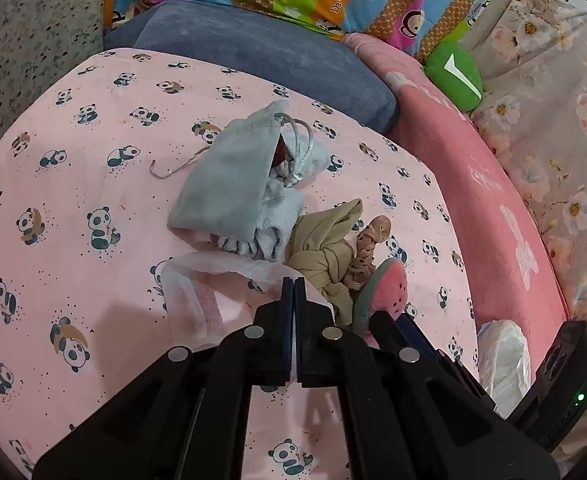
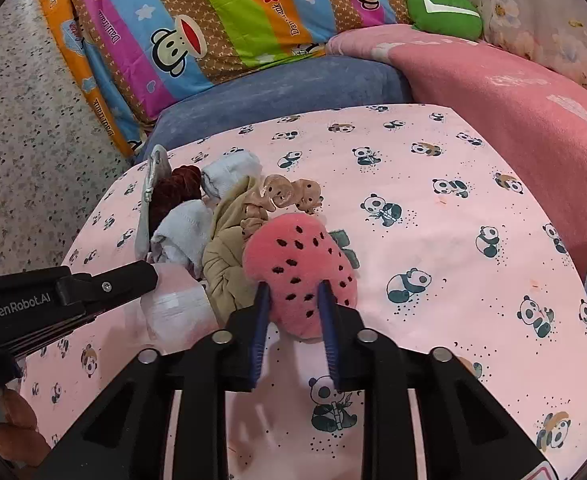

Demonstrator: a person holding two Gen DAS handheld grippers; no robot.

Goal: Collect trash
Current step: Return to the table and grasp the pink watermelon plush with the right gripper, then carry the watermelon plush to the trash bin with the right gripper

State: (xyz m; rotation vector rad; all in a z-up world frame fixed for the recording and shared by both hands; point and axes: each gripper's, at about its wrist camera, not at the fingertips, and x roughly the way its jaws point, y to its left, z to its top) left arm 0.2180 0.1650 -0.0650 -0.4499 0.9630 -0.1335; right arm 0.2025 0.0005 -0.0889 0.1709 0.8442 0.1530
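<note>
Left gripper [image 1: 293, 280] is pressed together, pinching the edge of a thin white plastic bag [image 1: 197, 292] lying just ahead on the panda sheet [image 1: 73, 160]. Right gripper [image 2: 293, 292] clamps the watermelon plush [image 2: 297, 256], with beige cloth [image 2: 225, 268] touching its left.

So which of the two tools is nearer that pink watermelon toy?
The right. The right tool has the watermelon toy between its fingers, pads against its sides. The left tool is beside it, pinching a clear plastic bag.
</note>
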